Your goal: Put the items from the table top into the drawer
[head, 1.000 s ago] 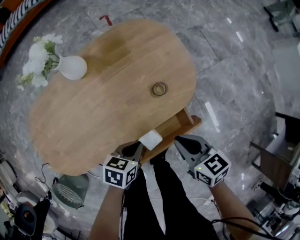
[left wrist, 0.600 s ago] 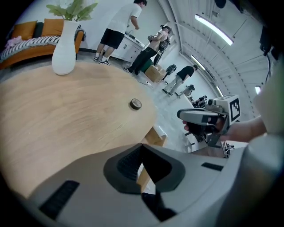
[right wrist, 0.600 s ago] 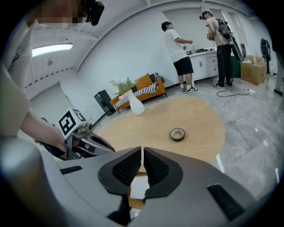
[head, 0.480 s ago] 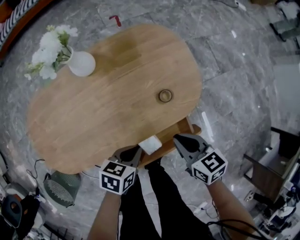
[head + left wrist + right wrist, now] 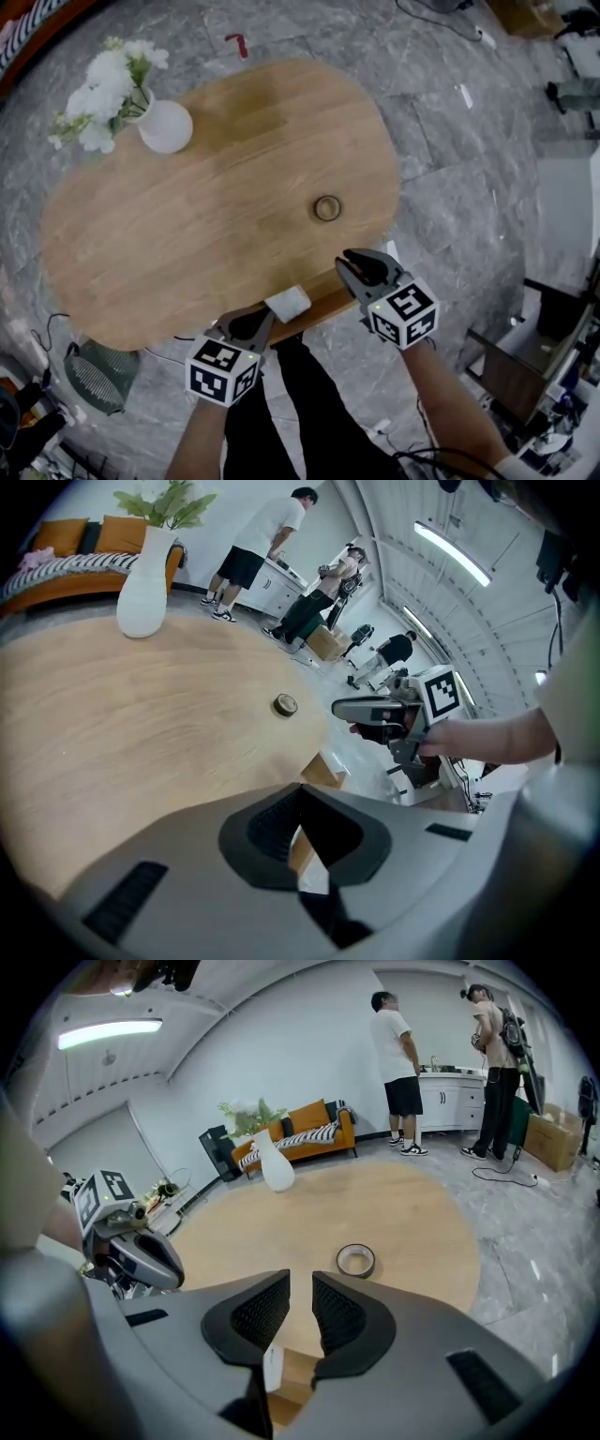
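- The left gripper [image 5: 302, 799] has its jaws closed together with nothing pinched between the pads. It sits just off the near edge of the table [image 5: 187, 234], tilted downward toward it.
- Just ahead of its tip, a small white block [image 5: 289, 303] sits at the table's rim. I cannot tell whether the tip touches it.
- The right gripper [image 5: 302, 1283] has its jaws a narrow gap apart, and the ribbed pads hold nothing. It also tilts down, with its tips over the near edge of the tabletop, to the right of the white block.
- Below that edge a strip of the wooden drawer [image 5: 330, 305] pokes out from under the table. It lies between the two grippers and partly beneath the right one.
- The tape roll [image 5: 327, 208], a small ring, lies flat on the bare wood near the right gripper's tips. It is out on the tabletop, not in the drawer, and neither gripper touches it.
- A white vase [image 5: 164, 127] of white flowers stands upright at the far left end of the table, well apart from both grippers.
- The oval table stands on a grey marble floor [image 5: 450, 150].
- Further off there is an orange sofa [image 5: 314, 1127], and two people [image 5: 398, 1063] stand at a counter with their backs turned.
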Demonstrator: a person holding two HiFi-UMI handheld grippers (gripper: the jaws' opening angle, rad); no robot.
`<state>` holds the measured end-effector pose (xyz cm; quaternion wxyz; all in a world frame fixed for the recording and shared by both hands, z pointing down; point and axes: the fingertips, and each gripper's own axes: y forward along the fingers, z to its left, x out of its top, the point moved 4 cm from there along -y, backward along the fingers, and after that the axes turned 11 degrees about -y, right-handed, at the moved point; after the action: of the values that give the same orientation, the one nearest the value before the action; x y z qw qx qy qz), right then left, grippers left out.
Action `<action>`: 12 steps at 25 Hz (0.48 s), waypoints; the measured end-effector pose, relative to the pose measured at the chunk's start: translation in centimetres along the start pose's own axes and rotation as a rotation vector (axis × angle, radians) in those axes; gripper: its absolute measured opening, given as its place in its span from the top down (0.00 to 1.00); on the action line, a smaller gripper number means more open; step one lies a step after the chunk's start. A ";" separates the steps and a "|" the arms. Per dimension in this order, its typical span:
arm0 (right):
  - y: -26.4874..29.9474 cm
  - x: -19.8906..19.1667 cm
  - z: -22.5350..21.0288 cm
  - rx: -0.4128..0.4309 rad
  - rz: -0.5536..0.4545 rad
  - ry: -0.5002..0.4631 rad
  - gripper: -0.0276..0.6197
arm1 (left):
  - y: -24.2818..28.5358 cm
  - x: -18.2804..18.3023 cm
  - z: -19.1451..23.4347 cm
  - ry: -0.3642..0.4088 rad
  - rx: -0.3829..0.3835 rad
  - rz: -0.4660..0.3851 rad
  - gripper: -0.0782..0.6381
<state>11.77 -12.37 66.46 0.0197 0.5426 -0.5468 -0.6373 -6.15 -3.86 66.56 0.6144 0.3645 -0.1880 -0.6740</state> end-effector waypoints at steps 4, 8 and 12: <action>1.6 0.2 -1.2 0.006 0.032 -0.031 0.81 | 0.0 0.2 0.3 -0.018 -0.003 -0.012 0.89; 3.5 0.1 -1.8 0.024 0.073 -0.075 0.80 | -0.1 0.5 0.7 -0.034 -0.014 -0.024 0.89; 5.5 0.1 -2.4 0.051 0.113 -0.117 0.79 | -0.2 0.6 1.1 -0.058 -0.020 -0.031 0.89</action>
<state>10.28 -16.28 70.81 0.0097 0.4729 -0.5929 -0.6517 -7.11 -4.58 67.02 0.6018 0.3414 -0.1931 -0.6957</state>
